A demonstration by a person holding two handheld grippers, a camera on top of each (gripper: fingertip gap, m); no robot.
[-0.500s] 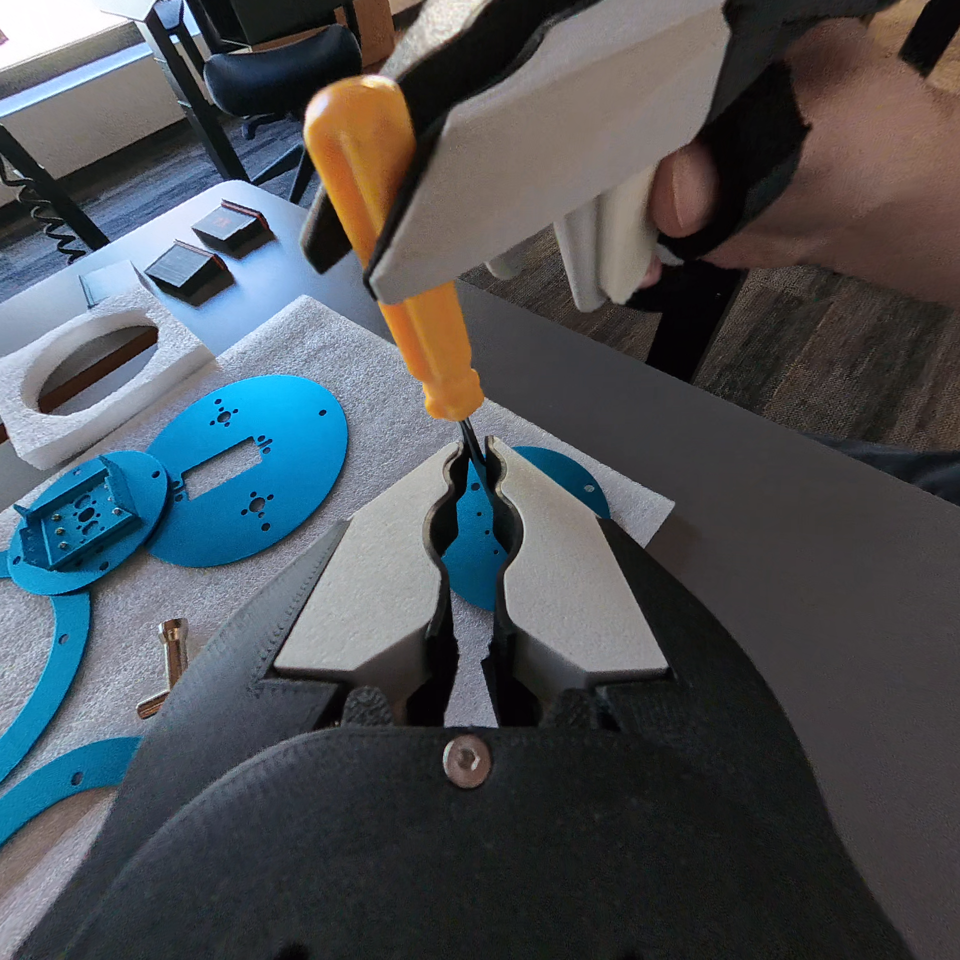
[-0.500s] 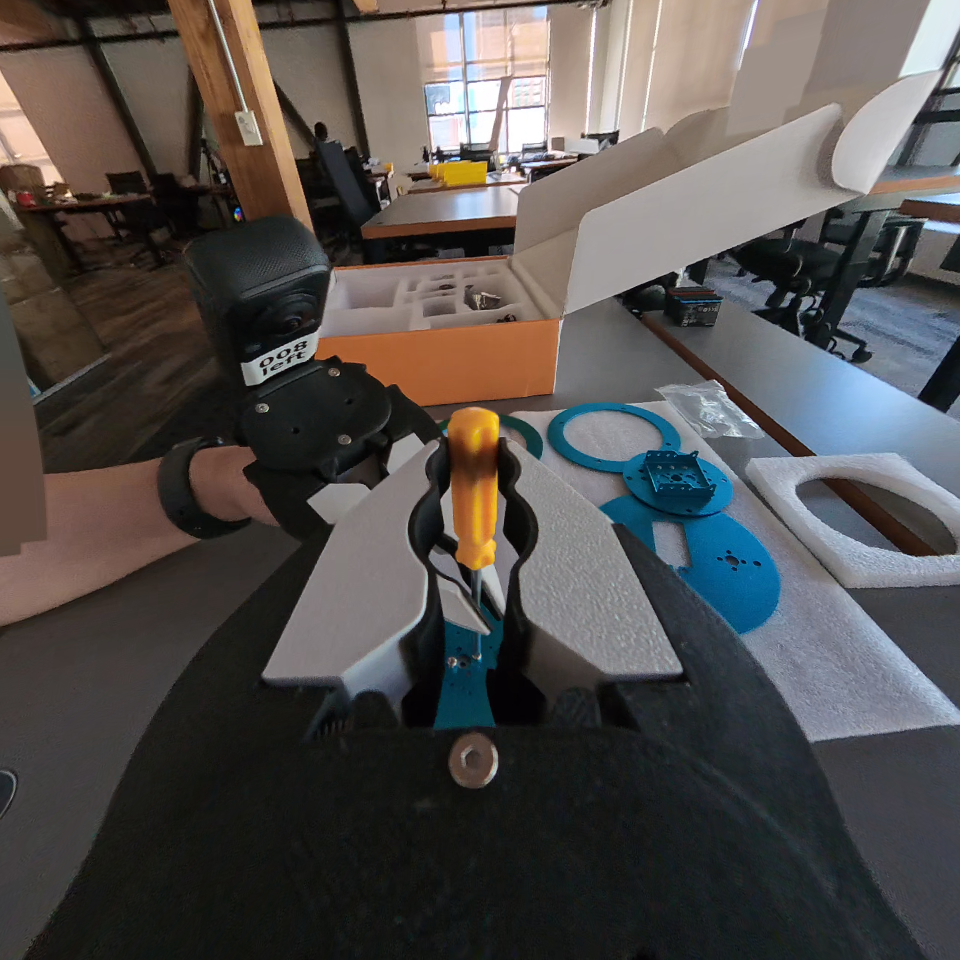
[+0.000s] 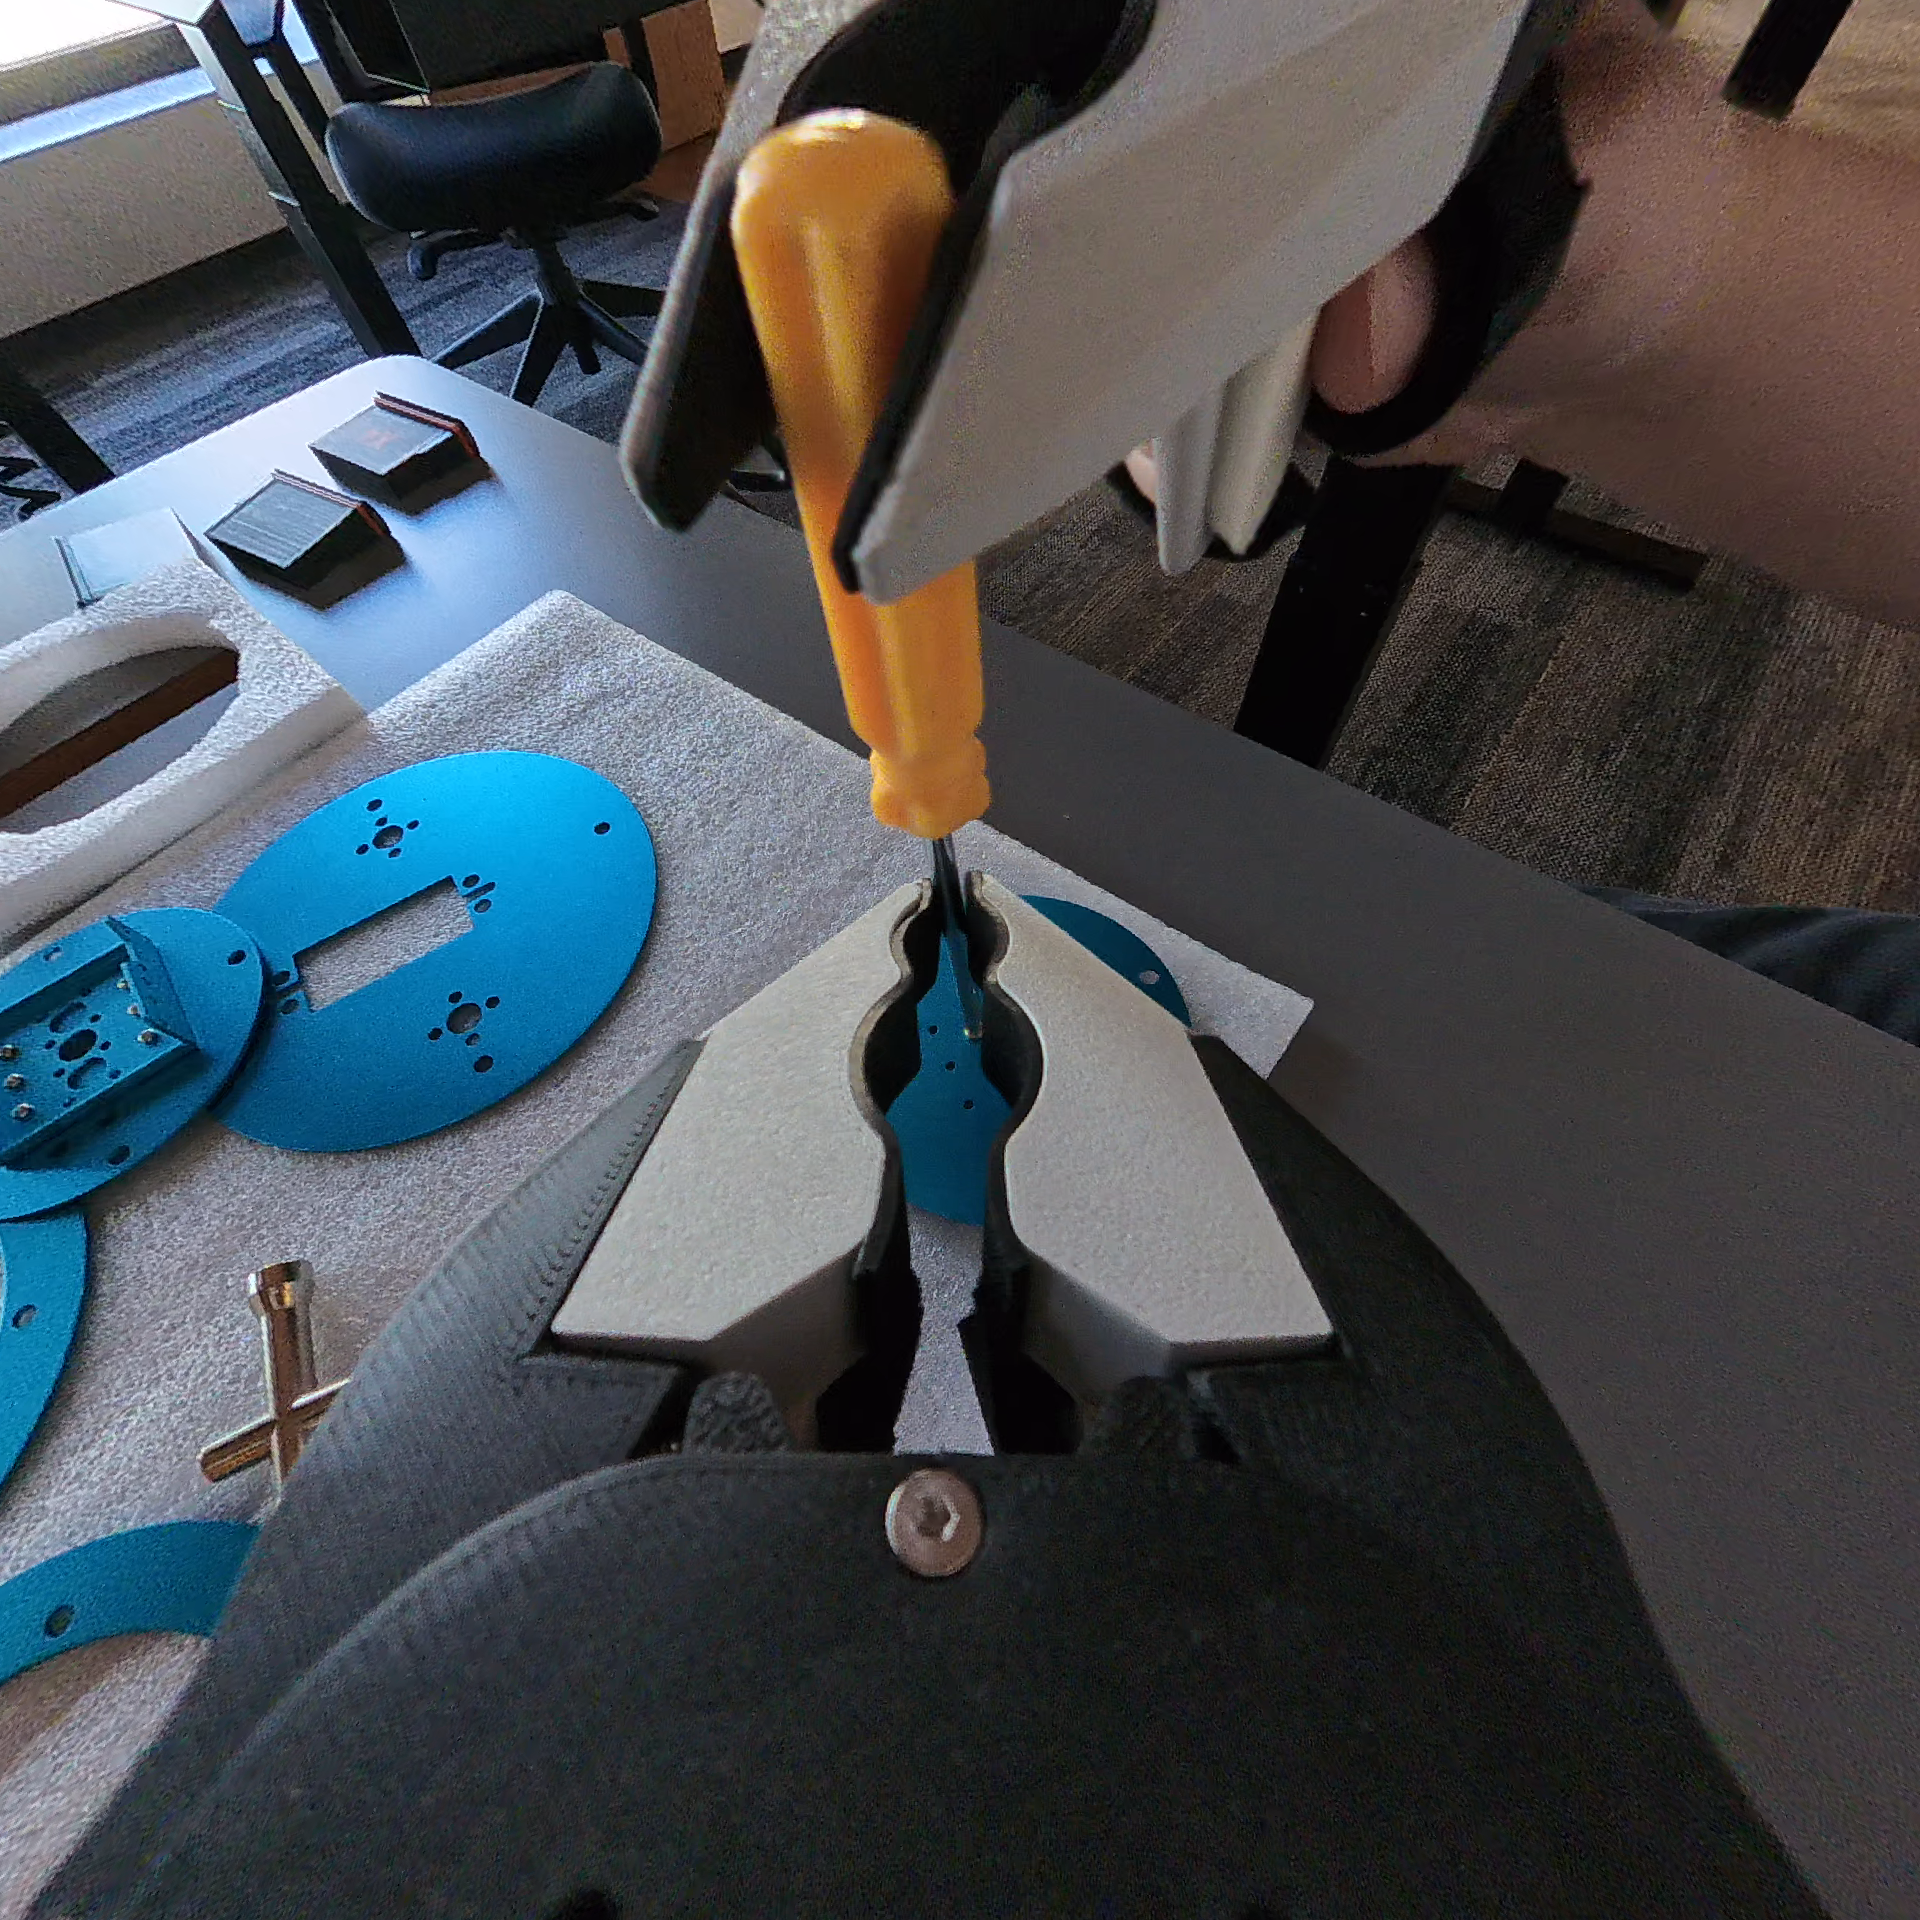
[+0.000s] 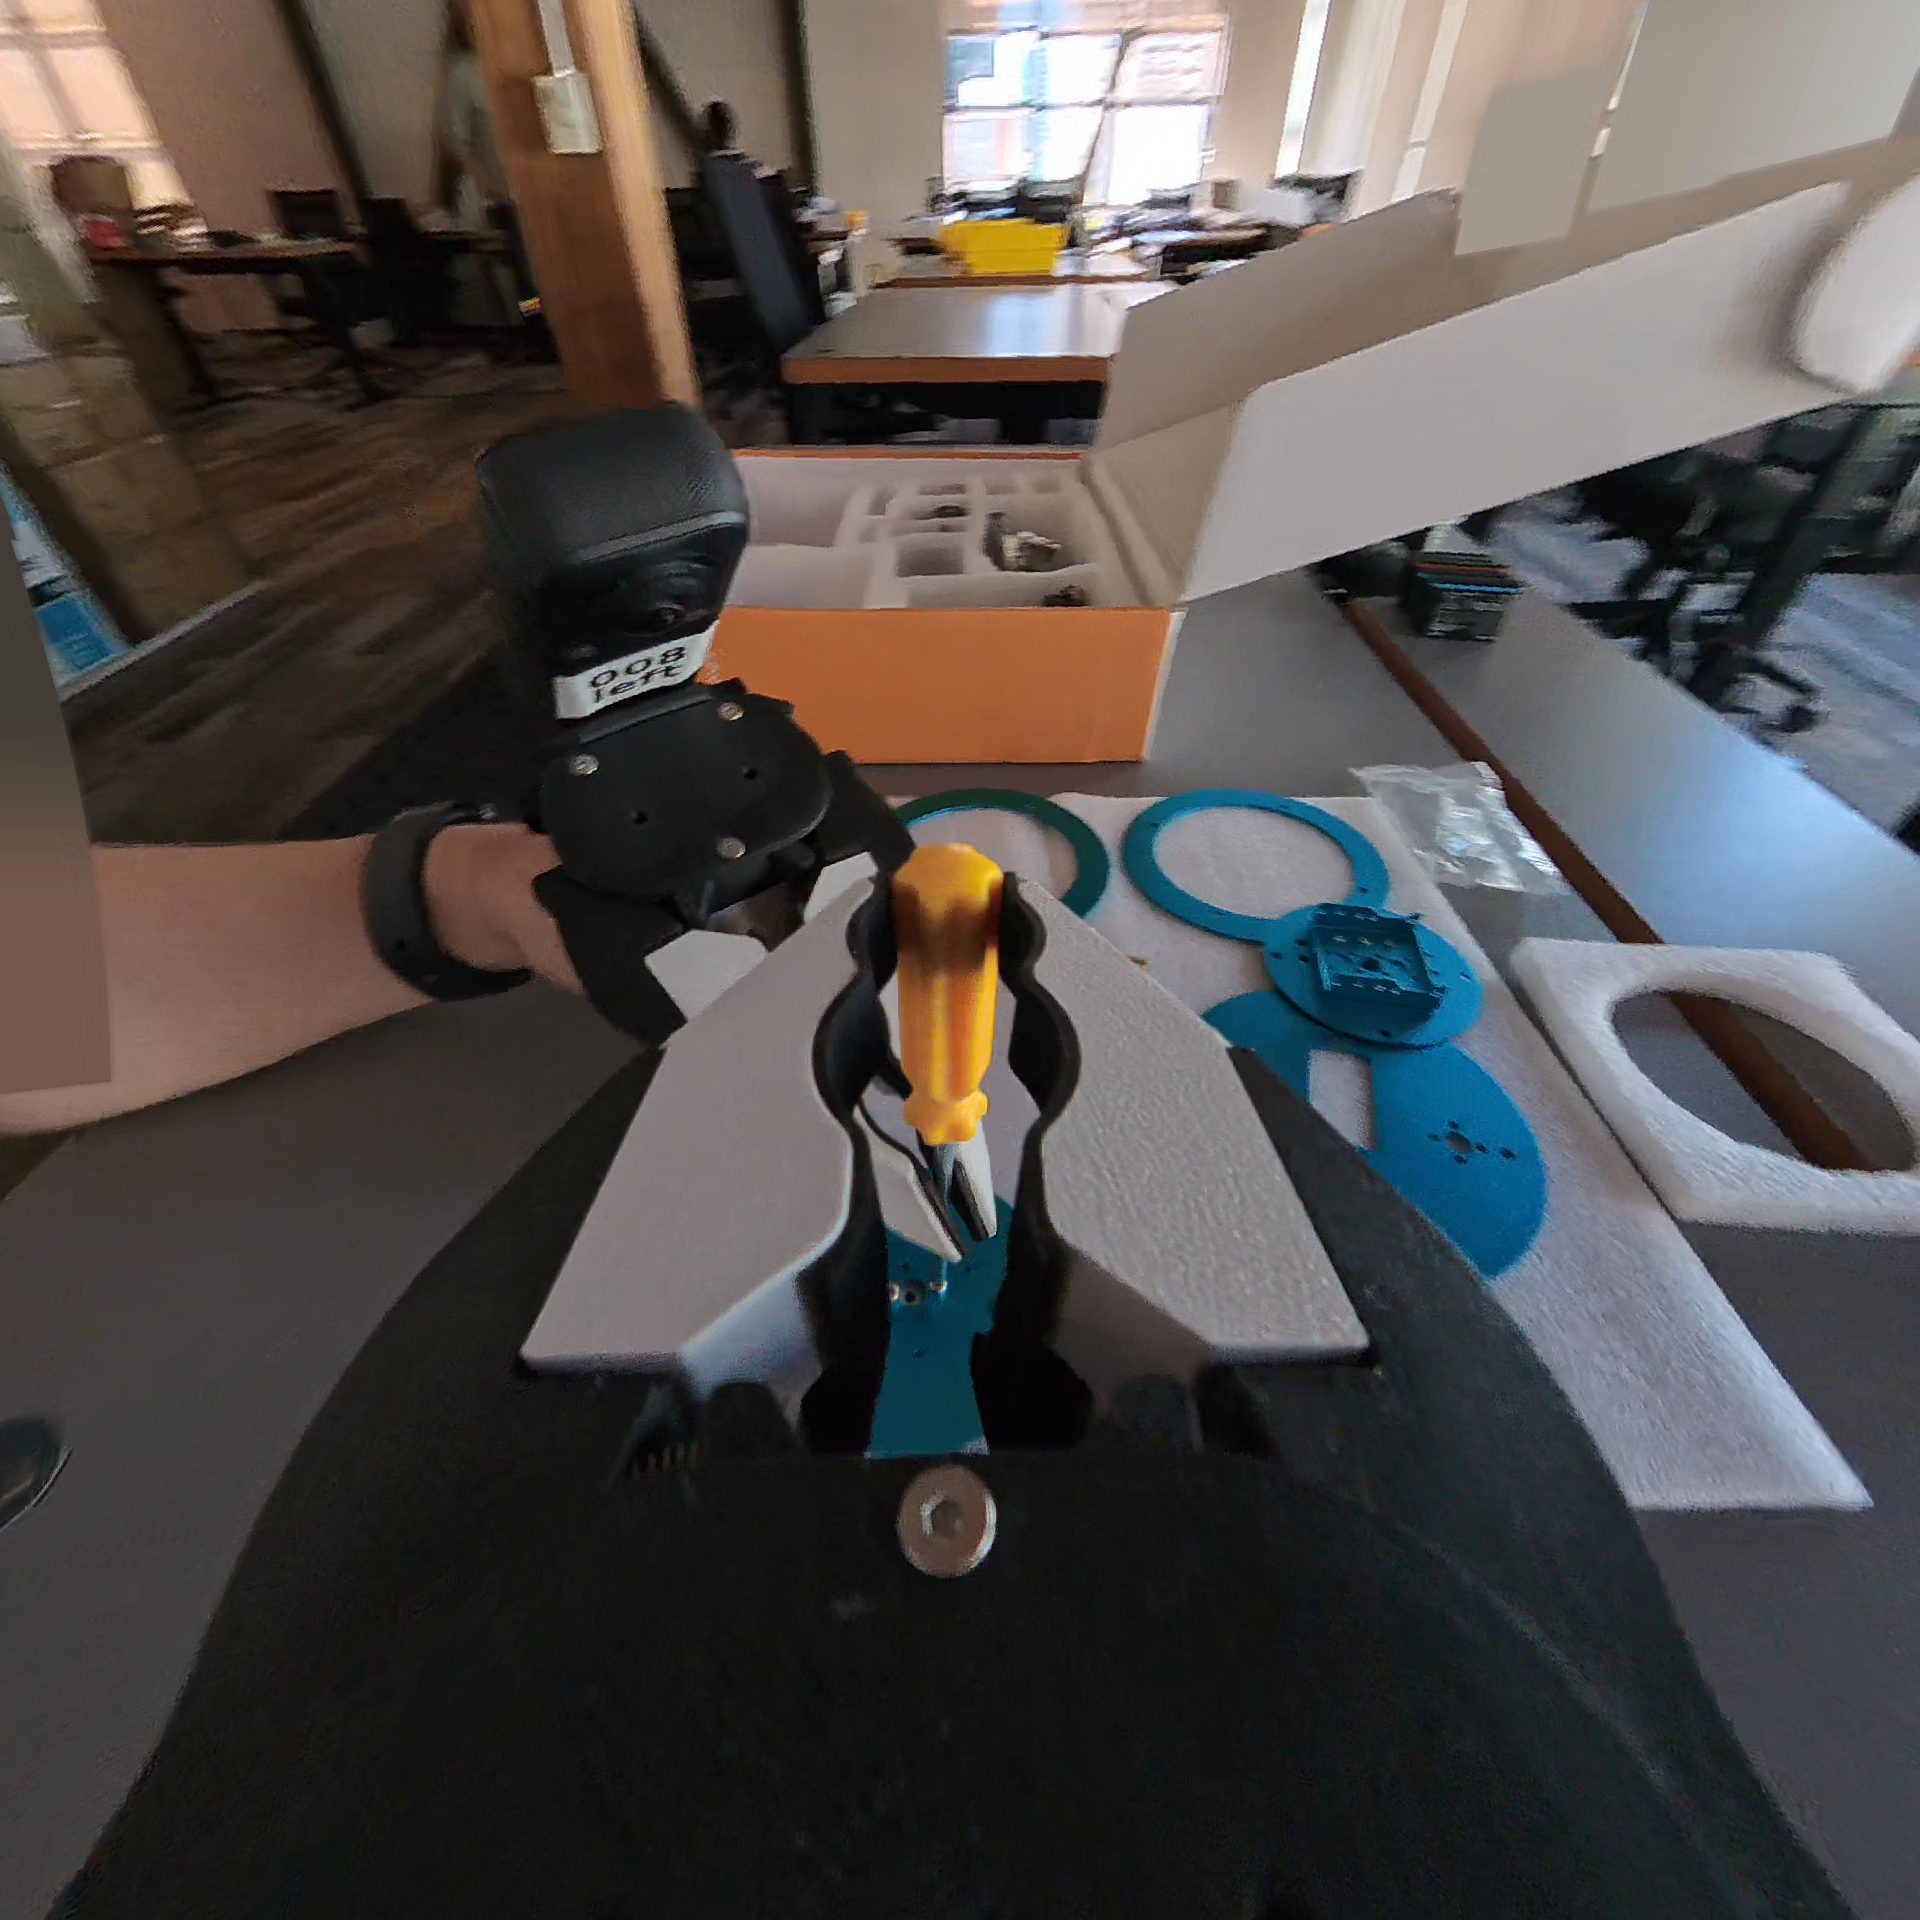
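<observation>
Light source: daylight from the windows [image 4: 1081, 114] at the top centre of my right view, blown out to white.
Brightness: both views are bright; the grey table [image 3: 1507, 1122] takes an even, soft sheen.
Shadows: soft, short ones under the blue plates [image 3: 436, 945] on the foam sheet [image 3: 665, 727].
Blur: my right view smears at the upper right, where the white box lid [image 4: 1558, 395] streaks; the far room is soft.
Sharpness: my left view is crisp mid-frame; the orange screwdriver [image 3: 883, 468] handle top is slightly soft.
Distortion: wide-angle bending at all edges.
</observation>
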